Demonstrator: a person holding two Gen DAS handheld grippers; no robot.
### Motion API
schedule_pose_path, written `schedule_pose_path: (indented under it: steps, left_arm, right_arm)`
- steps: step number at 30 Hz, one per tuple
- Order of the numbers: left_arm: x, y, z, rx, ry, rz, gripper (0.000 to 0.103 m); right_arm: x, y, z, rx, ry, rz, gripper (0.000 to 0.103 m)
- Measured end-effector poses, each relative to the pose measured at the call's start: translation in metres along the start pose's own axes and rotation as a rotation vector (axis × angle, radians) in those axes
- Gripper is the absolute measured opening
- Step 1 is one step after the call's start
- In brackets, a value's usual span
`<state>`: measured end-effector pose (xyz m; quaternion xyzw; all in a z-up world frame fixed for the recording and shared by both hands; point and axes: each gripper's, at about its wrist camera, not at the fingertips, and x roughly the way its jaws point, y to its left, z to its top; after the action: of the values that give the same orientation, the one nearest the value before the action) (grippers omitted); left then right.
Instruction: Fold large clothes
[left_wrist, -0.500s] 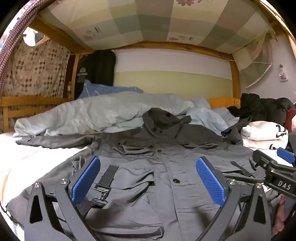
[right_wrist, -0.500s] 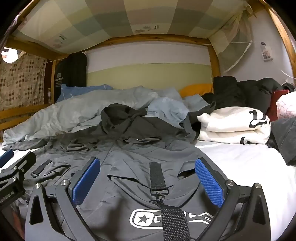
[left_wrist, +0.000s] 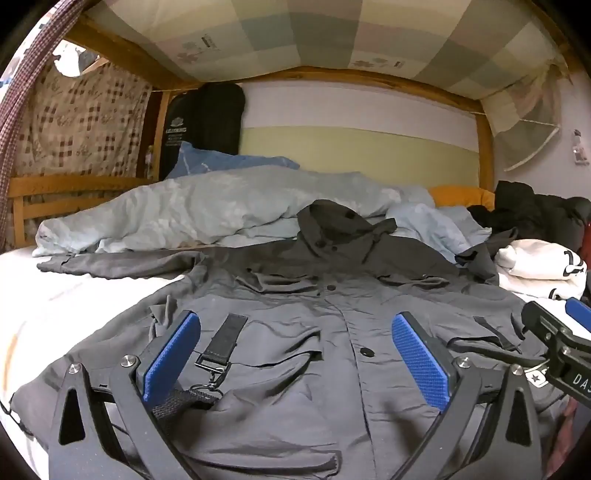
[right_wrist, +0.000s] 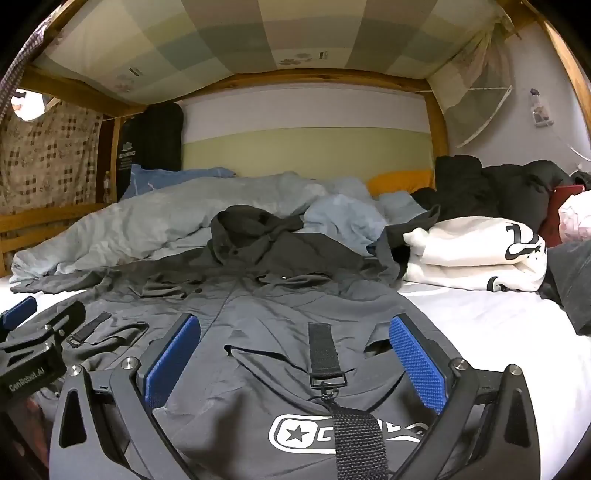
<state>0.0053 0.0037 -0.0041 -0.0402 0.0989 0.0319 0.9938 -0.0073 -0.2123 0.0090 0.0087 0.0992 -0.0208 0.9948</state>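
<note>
Both the left gripper and right gripper hold their jaws wide apart, gripping nothing. The grey jacket lies flat on the bed beneath and ahead of them.

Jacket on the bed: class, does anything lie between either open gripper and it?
Nothing visible does. The jacket lies spread flat directly under the left gripper and right gripper, both open and empty.

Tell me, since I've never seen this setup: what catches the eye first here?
A big grey jacket lies spread front-up across the white bed, hood toward the crumpled pale blue duvet behind it. The open left gripper and right gripper hover over its hem, holding nothing. A folded white garment sits to the right.
</note>
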Motion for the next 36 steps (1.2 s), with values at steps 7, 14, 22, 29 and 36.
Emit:
schedule_pose_path:
  steps: [7, 14, 22, 29, 36]
  left_arm:
    - [0.001, -0.001, 0.000, 0.014, 0.006, 0.026, 0.103]
    - [0.005, -0.002, 0.001, 0.009, 0.027, 0.017, 0.103]
    - [-0.003, -0.005, 0.000, 0.020, -0.015, 0.022, 0.103]
    - [-0.001, -0.006, 0.000, 0.021, -0.010, 0.024, 0.103]
    - [-0.005, -0.007, -0.001, 0.032, -0.037, 0.036, 0.103]
  right_arm:
    - [0.003, 0.001, 0.000, -0.002, 0.011, -0.020, 0.103]
    - [0.003, 0.000, 0.001, -0.003, 0.014, -0.029, 0.103]
    - [0.004, -0.001, 0.000, 0.004, 0.014, -0.039, 0.103]
    - [0.006, 0.001, -0.002, -0.003, 0.032, -0.044, 0.103]
    - [0.007, 0.002, -0.002, -0.004, 0.032, -0.044, 0.103]
